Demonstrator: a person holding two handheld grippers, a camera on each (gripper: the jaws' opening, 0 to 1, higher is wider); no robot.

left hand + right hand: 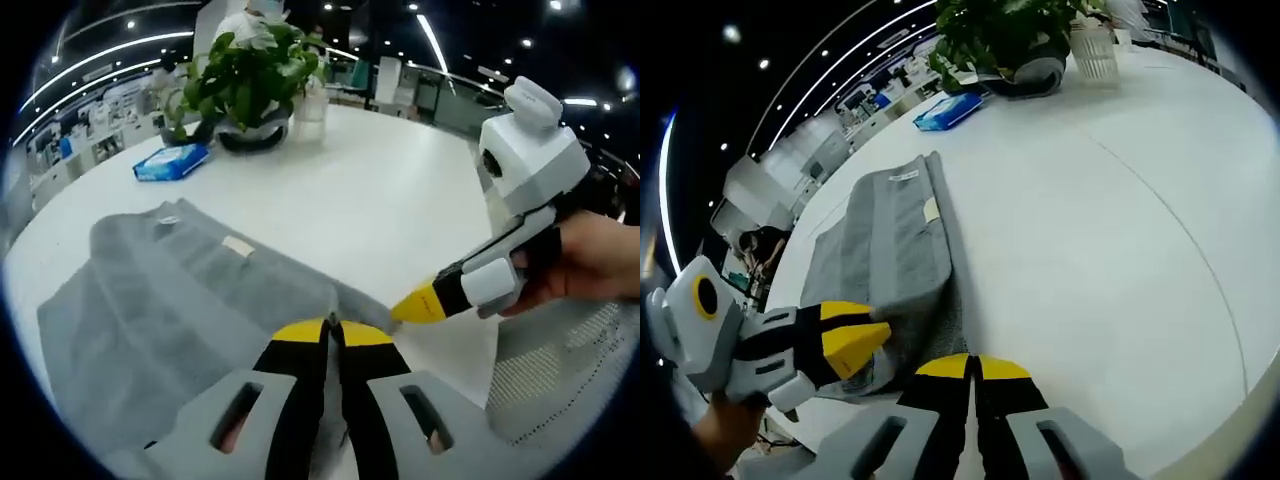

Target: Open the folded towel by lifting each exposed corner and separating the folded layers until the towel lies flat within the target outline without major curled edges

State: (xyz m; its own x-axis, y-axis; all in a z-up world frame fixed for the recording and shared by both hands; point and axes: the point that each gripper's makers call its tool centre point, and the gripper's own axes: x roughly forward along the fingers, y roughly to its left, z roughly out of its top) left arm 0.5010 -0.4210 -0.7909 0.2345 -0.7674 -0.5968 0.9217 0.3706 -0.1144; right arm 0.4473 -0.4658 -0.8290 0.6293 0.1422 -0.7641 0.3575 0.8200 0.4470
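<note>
While one grey towel [190,300] lies folded on white table [380,190], left gripper [335,335] & right gripper [973,368] both pinch its near edge, jaws pressed together. One plant [250,70], one blue pack [170,162] behind.

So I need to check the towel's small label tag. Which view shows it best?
The left gripper view: the pale tag sits near the middle of the grey towel, facing the camera. The right gripper view shows it smaller, on the towel's folded edge.
</note>
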